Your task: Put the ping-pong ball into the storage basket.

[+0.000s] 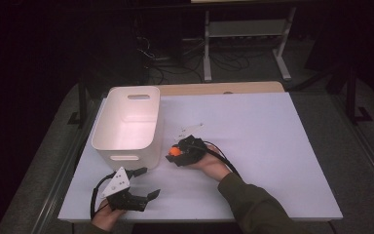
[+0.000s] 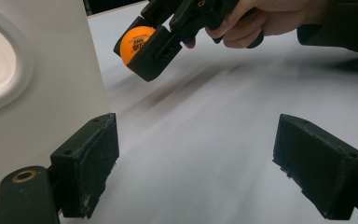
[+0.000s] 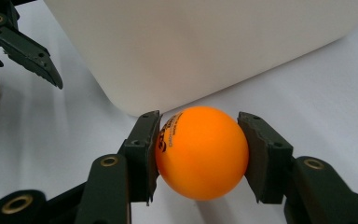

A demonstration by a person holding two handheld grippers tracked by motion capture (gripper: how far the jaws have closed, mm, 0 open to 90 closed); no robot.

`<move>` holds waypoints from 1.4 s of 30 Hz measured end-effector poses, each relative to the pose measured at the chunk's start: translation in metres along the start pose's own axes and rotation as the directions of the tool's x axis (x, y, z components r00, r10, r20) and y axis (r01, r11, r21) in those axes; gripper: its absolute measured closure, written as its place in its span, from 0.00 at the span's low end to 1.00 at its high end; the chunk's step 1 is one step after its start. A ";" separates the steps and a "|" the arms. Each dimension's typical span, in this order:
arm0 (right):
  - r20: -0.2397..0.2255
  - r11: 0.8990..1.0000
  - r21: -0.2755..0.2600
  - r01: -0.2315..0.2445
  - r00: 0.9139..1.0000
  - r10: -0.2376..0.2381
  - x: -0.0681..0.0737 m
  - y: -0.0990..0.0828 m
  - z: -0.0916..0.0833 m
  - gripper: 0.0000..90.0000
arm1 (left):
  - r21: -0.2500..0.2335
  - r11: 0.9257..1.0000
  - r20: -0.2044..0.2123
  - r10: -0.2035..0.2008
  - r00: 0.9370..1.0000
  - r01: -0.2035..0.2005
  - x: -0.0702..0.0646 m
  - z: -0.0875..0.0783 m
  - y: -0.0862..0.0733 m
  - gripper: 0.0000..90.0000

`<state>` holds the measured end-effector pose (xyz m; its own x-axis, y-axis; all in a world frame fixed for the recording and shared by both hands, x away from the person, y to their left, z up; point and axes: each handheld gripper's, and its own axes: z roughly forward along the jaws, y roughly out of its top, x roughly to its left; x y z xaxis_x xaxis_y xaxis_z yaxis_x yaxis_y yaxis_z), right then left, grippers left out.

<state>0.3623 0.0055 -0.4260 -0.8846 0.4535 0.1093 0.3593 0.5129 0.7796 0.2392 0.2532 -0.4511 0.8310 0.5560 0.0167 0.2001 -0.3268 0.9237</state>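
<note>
An orange ball (image 3: 200,151) with dark print sits pinched between both pads of my right gripper (image 3: 199,154). From above, that ball (image 1: 175,151) and the right gripper (image 1: 176,152) are just right of the white bin (image 1: 126,124), near the table's middle. In the left gripper view the ball (image 2: 136,43) is up at the top, in the other hand's black jaws. My left gripper (image 1: 143,183) rests near the table's front left, jaws wide apart with nothing between them; it (image 2: 196,158) faces the bin's wall (image 2: 42,79).
The white table (image 1: 253,131) has free surface to the right of my hands. Small white scraps (image 1: 187,129) lie beyond the right gripper. A white stand (image 1: 246,34) and cables are on the dark floor behind the table.
</note>
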 end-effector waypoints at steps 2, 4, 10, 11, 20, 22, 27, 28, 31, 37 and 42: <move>-0.001 1.000 0.003 0.000 1.000 0.000 0.000 0.001 -0.001 0.55 | 0.000 1.000 0.000 -0.001 1.000 0.001 0.000 0.000 0.000 0.16; -0.001 1.000 0.004 -0.006 1.000 0.006 -0.001 0.002 -0.002 0.55 | 0.000 1.000 0.000 0.000 1.000 0.000 0.000 0.000 0.000 0.16; -0.005 1.000 0.009 -0.005 1.000 0.005 -0.001 0.003 -0.006 0.55 | 0.000 1.000 0.000 0.000 1.000 0.000 0.000 0.000 0.000 0.16; -0.007 1.000 0.006 -0.007 1.000 0.007 -0.001 0.003 -0.006 0.55 | 0.000 1.000 0.000 0.001 1.000 -0.001 0.000 0.000 0.000 0.16; -0.006 1.000 0.016 -0.012 1.000 0.012 -0.001 0.006 -0.013 0.55 | 0.000 1.000 -0.001 0.007 1.000 -0.007 0.000 0.000 0.000 0.16; -0.009 1.000 0.018 -0.007 1.000 0.007 -0.001 0.006 -0.015 0.55 | 0.001 1.000 -0.001 0.008 1.000 -0.008 -0.001 0.000 0.000 0.16; -0.013 1.000 0.026 -0.006 1.000 0.006 0.000 0.009 -0.017 0.55 | -0.003 1.000 -0.001 0.005 1.000 -0.005 -0.001 0.000 0.000 0.16; -0.015 1.000 0.026 -0.005 1.000 0.006 0.000 0.009 -0.017 0.55 | -0.002 1.000 -0.002 0.006 1.000 -0.006 -0.001 0.000 0.000 0.16; -0.016 1.000 0.027 0.010 1.000 -0.010 0.001 0.011 -0.018 0.55 | -0.003 1.000 -0.002 0.006 1.000 -0.006 -0.001 0.000 0.000 0.16; -0.018 1.000 0.024 0.009 1.000 -0.009 0.001 0.015 -0.024 0.55 | -0.005 1.000 -0.002 0.002 1.000 -0.002 -0.001 0.001 0.000 0.16; -0.020 1.000 0.016 0.005 1.000 -0.004 0.001 0.018 -0.028 0.55 | -0.003 1.000 -0.002 0.005 1.000 -0.005 -0.001 0.000 0.000 0.16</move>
<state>0.3596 -0.0053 -0.3940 -0.8919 0.4364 0.1185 0.3599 0.5266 0.7701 0.2388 0.2525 -0.4514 0.8307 0.5563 0.0220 0.1945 -0.3270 0.9248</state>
